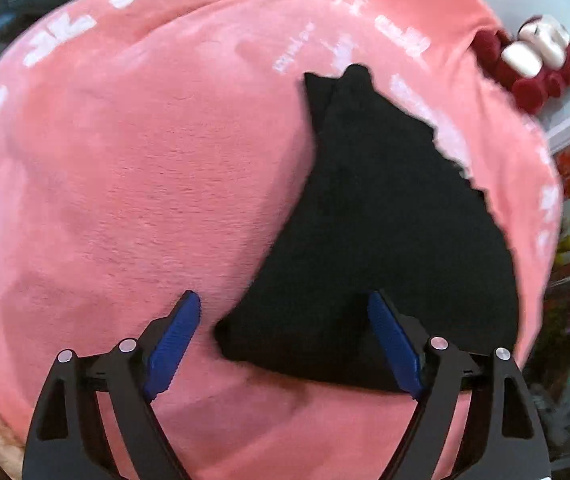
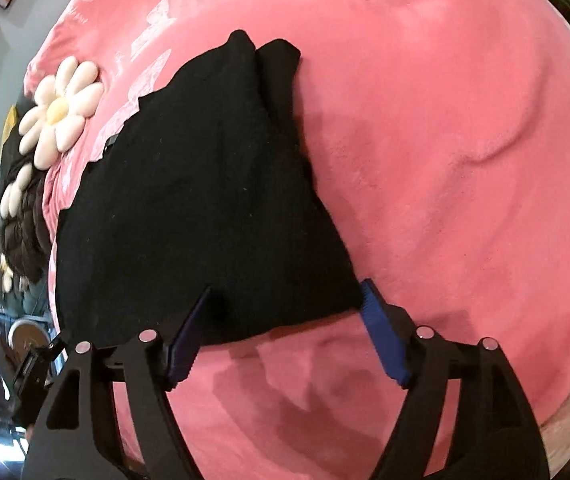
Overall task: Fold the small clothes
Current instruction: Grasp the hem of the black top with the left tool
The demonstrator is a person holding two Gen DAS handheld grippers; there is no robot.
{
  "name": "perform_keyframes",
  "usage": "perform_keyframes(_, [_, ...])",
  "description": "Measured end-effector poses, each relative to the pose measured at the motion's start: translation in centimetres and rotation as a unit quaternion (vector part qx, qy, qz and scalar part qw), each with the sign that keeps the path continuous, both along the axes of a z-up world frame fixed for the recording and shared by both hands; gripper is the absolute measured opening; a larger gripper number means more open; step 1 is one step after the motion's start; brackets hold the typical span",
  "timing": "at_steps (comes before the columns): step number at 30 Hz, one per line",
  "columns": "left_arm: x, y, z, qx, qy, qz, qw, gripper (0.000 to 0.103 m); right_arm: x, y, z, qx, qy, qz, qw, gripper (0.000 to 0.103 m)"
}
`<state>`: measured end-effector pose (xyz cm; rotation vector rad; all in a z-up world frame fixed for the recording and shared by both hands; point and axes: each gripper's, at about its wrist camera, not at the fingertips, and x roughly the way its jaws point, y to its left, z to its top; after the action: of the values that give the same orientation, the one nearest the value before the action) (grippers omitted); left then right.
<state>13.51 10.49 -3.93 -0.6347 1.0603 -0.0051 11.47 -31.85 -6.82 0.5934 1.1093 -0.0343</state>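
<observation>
Black garment (image 1: 385, 220): small knit piece, lying flat on the pink blanket (image 1: 125, 180), already doubled over by the look of the two layered tips at its far end. Broad near end, tapering away from both jaws. One long edge is toothed or scalloped.

Handling, judged: light, limp, no stiffness; it will sag and drape from any pinch point. Knit surface on plush fleece should cling rather than slide, so dragging may wrinkle both. Not fragile. Layers can separate if only the top one is pinched.

Left jaws (image 1: 285, 340): wide open, holding nothing. Garment's near corner sits between the pads; right pad over the cloth, left pad over bare blanket.

Right jaws (image 2: 285, 328): wide open, nothing gripped. The garment's other near corner lies between them; left pad over the cloth, right pad just at its edge.

Where to take hold, judged: the two near corners, one per jaw, pinching all layers at the hem, then lift and carry toward the far tips.

Surroundings: daisy cushion (image 2: 59, 112) beyond the garment, on the left in the right wrist view. No bench visible; the blanket covers a soft surface.
</observation>
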Motion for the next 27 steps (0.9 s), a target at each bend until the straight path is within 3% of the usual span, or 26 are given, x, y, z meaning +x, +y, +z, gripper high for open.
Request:
perform_keyframes(2, [0.1,0.7,-0.3,-0.057,-0.004,-0.015,0.9982,0.006,0.2,0.2,0.2,0.011,-0.004,0.010,1.000,0.030])
perform_keyframes(3, [0.0,1.1,-0.4,-0.087,-0.001,-0.010,0.9961,0.005,0.5,0.1,0.2,0.042,0.001,0.018,0.999,0.011])
perform_keyframes(7, [-0.8,1.4,2.7,-0.089,-0.027,-0.029,0.9952,0.005,0.2,0.1,3.8,0.051,-0.031,0.040,0.997,0.009])
perform_keyframes(10, [-2.4,2.1,5.0,-0.100,-0.032,-0.047,0.9933,0.005,-1.3,-0.8,6.7,0.032,-0.044,0.064,0.996,0.009])
perform_keyframes(12, [-3.5,2.2,5.0,-0.086,-0.016,-0.056,0.9946,0.005,-2.1,-1.3,5.6,0.027,-0.017,0.075,0.997,0.009])
perform_keyframes(14, [-4.0,1.7,2.6,-0.075,0.028,-0.065,0.9947,0.006,-2.3,-1.3,2.1,0.003,0.033,0.086,0.996,0.012])
perform_keyframes(15, [-3.9,1.3,1.5,-0.055,0.047,-0.066,0.9952,0.006,-2.5,-1.3,0.7,-0.021,0.056,0.084,0.995,0.013])
perform_keyframes(17, [-4.0,0.4,0.4,-0.007,0.071,-0.070,0.9949,0.009,-3.1,-1.6,0.1,-0.021,0.063,0.069,0.995,0.017])
perform_keyframes(18, [-4.2,0.2,1.1,0.008,0.066,-0.068,0.9954,0.010,-3.6,-2.0,1.3,-0.019,0.044,0.053,0.997,0.017])
perform_keyframes(21, [-4.1,0.4,4.6,0.055,0.033,-0.062,0.9960,0.012,-4.1,-2.3,5.7,-0.074,-0.020,0.046,0.996,0.017])
perform_keyframes(23, [-2.8,0.4,7.8,0.082,-0.011,-0.061,0.9947,0.022,-2.6,-1.8,8.4,-0.084,-0.061,0.069,0.992,0.017])
perform_keyframes(27, [2.4,-0.9,10.4,0.073,-0.054,-0.067,0.9937,0.028,2.8,-0.1,10.3,-0.068,-0.097,0.103,0.988,0.016])
